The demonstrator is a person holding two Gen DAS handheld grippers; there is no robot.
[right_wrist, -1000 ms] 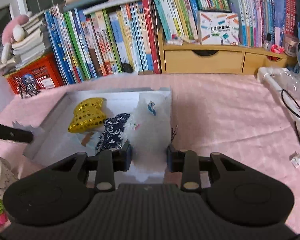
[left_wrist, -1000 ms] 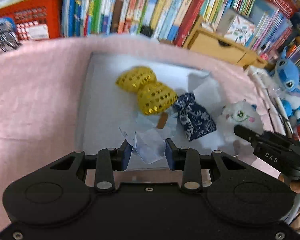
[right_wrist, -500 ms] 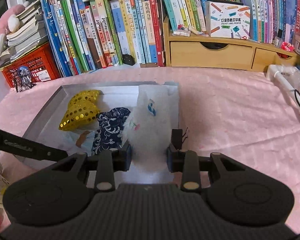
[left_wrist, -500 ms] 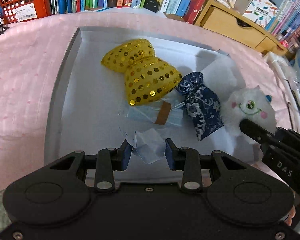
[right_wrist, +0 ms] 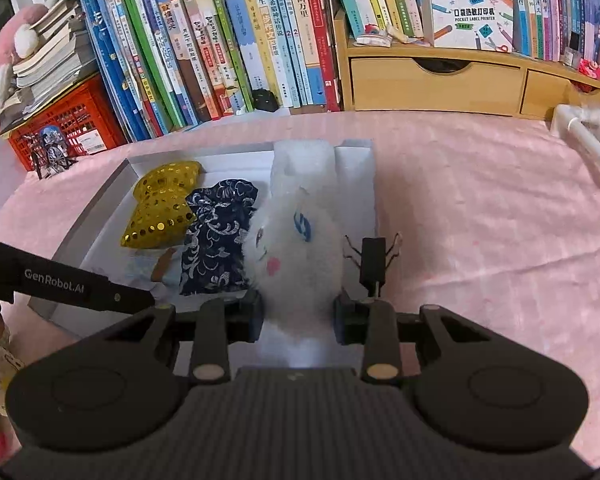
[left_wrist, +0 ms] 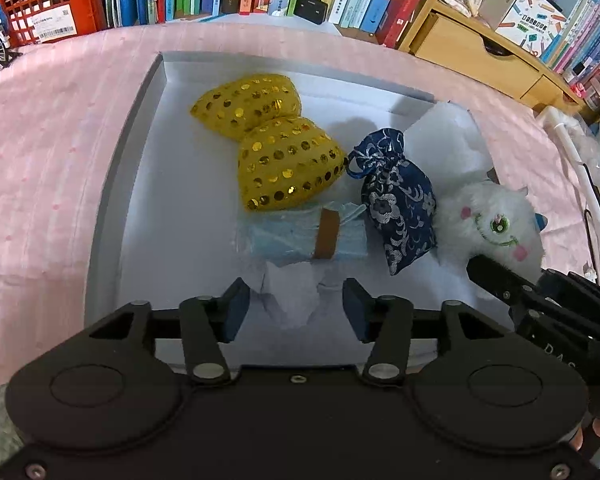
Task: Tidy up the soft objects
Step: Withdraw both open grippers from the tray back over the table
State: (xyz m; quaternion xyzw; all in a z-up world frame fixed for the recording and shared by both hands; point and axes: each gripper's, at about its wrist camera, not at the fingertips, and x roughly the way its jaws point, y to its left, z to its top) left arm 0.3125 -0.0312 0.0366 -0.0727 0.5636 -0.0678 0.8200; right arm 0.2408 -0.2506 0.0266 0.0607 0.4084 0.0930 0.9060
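Observation:
A shallow grey tray (left_wrist: 116,184) holds a yellow sequined bow (left_wrist: 276,148), a dark blue floral pouch (left_wrist: 400,204) and a folded pale blue cloth (left_wrist: 296,236) with a brown band. At the tray's near end lies a crumpled white tissue (left_wrist: 290,292), between the pads of my left gripper (left_wrist: 296,310). Its jaws are opening and the pads stand clear of the tissue. My right gripper (right_wrist: 299,316) is shut on a white plush cat (right_wrist: 296,248), which sits at the tray's (right_wrist: 88,220) right side against the pouch (right_wrist: 216,240). One right finger (left_wrist: 500,276) shows below the cat (left_wrist: 492,220).
A white foam sheet (left_wrist: 448,136) stands in the tray's far right corner. A black binder clip (right_wrist: 374,256) lies on the pink cloth (right_wrist: 480,220) just right of the tray. Books (right_wrist: 220,40), a red crate (right_wrist: 68,124) and a wooden drawer unit (right_wrist: 436,84) line the back.
The left gripper came down over the tray's near end, then widened its jaws and let go of the tissue. The right gripper brought the plush cat lower, beside the pouch.

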